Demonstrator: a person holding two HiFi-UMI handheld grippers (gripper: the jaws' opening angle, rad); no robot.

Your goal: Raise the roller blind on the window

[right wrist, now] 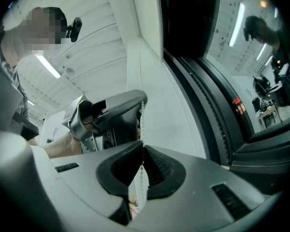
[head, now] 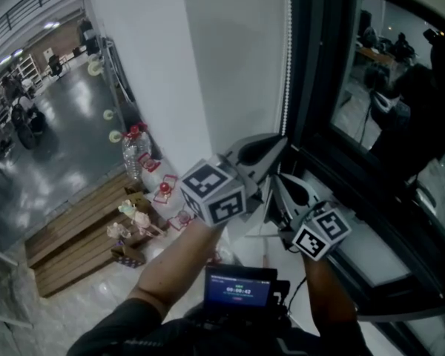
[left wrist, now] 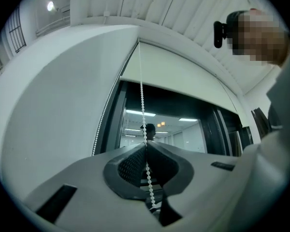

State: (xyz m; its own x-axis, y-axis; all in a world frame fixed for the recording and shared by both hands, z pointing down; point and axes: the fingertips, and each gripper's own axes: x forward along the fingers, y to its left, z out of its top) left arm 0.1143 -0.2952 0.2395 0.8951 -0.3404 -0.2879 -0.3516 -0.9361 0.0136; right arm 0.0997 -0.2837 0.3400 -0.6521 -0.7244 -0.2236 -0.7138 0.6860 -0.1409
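Blind (left wrist: 183,76) hanging partly raised, upper window (left wrist: 174,124) covered.
Chain (left wrist: 141,100) at window's left edge is being clamped by left gripper (left wrist: 146,146), above right gripper (right wrist: 143,145); more hauling probably remaining.

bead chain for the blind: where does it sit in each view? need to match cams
Head view: bead chain hangs upper centre along the window frame, down to the left hand-held gripper.
Left gripper view: centre, bead chain drops from above into the shut jaws.
Right gripper view: centre, bead chain pinched in the right hand-held gripper.
Shared landmark: the dark window frame.
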